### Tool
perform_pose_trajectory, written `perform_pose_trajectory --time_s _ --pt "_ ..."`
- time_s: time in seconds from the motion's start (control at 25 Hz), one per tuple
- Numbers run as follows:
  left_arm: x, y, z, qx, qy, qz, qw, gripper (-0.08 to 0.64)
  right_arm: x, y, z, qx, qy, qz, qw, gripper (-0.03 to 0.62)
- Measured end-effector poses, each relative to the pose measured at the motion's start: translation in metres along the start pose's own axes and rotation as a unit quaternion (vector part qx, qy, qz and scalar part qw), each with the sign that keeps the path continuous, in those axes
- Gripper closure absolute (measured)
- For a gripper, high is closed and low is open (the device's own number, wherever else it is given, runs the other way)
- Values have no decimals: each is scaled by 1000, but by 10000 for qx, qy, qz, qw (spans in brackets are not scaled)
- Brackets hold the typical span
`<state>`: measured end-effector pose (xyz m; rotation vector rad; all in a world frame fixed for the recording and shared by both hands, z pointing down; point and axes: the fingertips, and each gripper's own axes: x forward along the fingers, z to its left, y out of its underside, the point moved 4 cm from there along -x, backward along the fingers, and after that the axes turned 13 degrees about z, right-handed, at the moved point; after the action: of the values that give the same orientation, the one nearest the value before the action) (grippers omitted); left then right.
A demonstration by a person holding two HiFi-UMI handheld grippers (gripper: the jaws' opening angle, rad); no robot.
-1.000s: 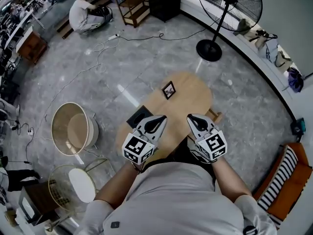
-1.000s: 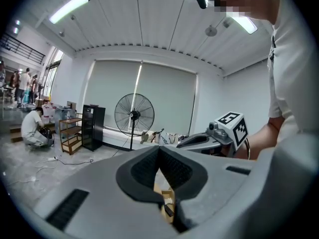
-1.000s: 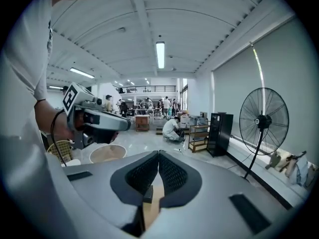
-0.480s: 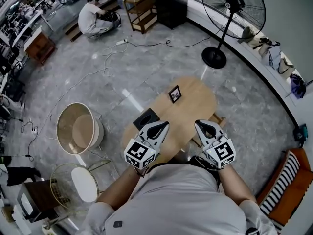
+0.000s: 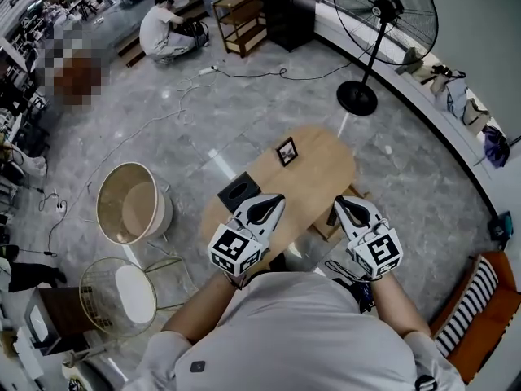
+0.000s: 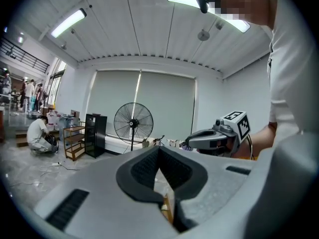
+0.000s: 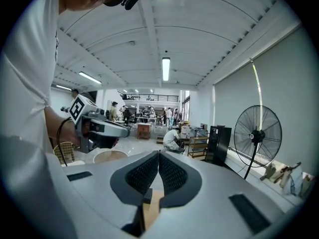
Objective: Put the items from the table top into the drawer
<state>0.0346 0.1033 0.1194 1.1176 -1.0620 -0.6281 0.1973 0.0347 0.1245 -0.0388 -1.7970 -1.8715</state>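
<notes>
The oval wooden worktop [image 5: 317,169] carries two things. Below its right edge juts what looks like the drawer [image 5: 322,228], seemingly pulled open, though its inside is hard to make out. A black box [image 5: 238,192] sits at the left edge, and a small picture frame [image 5: 286,150] near the far end, so both are outside the drawer. The left gripper [image 5: 275,201] and right gripper [image 5: 342,202] hover over the near end, each with fingers pressed together on nothing. Taking the box well likely means spreading the fingers wide before descending, then pinching across its narrower sides.
</notes>
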Motion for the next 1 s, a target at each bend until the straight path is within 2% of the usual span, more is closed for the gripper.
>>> perform_pose_trajectory --time_s 0.36,0.44,0.64,0.88,1.0 --pt "15 -11 -107 267 -71 -133 9995 551 -103 25 -4 -21 -107 -223 9997 565" --pt "16 -12 -130 236 -140 -189 9994 551 -127 35 -4 4 -134 -173 9998 565" --pt "13 -10 -187 231 -321 -317 9987 551 -180 57 -2 -191 -153 -483 9985 565" --pt "-1 -12 -224 415 -660 -408 9961 551 -221 75 6 -276 -280 -429 9983 565" --pt "-6 -8 -238 321 -746 -340 9961 551 -230 82 10 -231 -374 -243 9987 565"
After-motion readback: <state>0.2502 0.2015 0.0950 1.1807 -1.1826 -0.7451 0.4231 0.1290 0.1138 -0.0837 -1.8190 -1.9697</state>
